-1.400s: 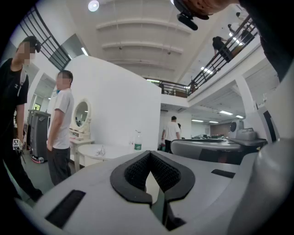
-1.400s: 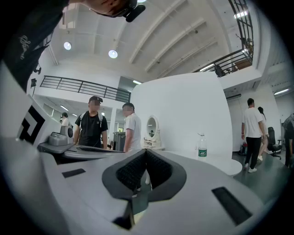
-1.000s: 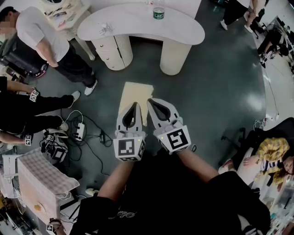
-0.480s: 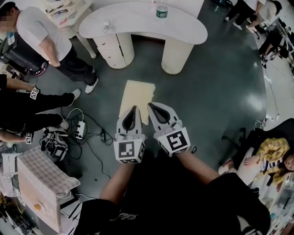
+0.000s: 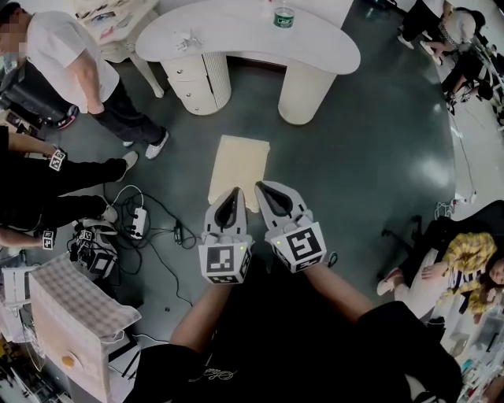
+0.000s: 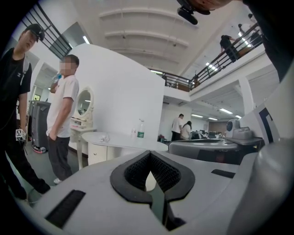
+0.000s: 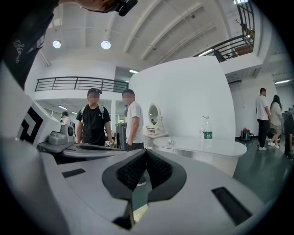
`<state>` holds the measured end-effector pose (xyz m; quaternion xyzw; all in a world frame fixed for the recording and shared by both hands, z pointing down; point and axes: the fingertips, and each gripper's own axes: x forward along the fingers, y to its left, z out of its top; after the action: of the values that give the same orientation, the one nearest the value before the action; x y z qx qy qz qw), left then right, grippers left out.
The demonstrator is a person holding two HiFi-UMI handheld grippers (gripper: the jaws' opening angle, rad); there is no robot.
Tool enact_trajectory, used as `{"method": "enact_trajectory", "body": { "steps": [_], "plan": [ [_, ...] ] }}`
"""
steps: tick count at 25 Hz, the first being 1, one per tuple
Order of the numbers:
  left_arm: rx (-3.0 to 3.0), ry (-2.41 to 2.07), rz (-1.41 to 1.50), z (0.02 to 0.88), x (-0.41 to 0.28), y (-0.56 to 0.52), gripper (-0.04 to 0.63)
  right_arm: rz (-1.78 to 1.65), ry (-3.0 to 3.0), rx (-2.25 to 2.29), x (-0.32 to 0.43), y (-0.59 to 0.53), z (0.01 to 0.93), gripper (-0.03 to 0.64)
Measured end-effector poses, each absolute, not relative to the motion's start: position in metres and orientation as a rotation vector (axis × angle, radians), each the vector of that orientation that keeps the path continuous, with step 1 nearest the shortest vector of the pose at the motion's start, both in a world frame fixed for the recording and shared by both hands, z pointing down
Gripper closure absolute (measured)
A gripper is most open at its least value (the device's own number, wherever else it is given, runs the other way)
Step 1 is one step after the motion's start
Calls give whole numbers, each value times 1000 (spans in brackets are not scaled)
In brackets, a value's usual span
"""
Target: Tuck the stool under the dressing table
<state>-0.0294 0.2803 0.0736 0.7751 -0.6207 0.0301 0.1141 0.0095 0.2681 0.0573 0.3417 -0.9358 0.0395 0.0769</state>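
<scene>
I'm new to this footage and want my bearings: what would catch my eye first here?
The grey-white left gripper and right gripper, jaws shut and empty, sit side by side mid-frame at the near edge of a pale cream square stool. Beyond it stands a white kidney-shaped dressing table, a green-labelled bottle on top.

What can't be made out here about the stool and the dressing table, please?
Legs of the stool: head view, hidden beneath its own seat.
Near edge of the stool: head view, covered by left gripper and right gripper.
Space under the dressing table: head view, hidden by its top.
</scene>
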Motion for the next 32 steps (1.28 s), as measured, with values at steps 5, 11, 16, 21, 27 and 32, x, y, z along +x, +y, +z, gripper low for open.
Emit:
{"method": "enact_trajectory", "body": {
  "steps": [5, 11, 16, 21, 27, 32],
  "plan": [
    [2288, -1766, 106, 84, -48, 284, 592, 112, -2776, 1041, -8, 275, 69, 611],
    [2284, -1724, 128, 99, -61, 281, 592, 204, -2725, 1077, -14, 275, 84, 611],
    [2270, -1709, 158, 113, -61, 268, 592, 207, -2700, 1067, -9, 261, 99, 611],
    [2258, -1689, 229, 131, -59, 247, 592, 229, -2694, 1011, -13, 242, 115, 611],
    [2184, -1675, 343, 166, -69, 212, 592, 372, -2683, 937, -22, 204, 147, 611],
    [2119, -1675, 424, 193, -69, 175, 592, 447, -2668, 906, -17, 161, 170, 611]
  ]
}}
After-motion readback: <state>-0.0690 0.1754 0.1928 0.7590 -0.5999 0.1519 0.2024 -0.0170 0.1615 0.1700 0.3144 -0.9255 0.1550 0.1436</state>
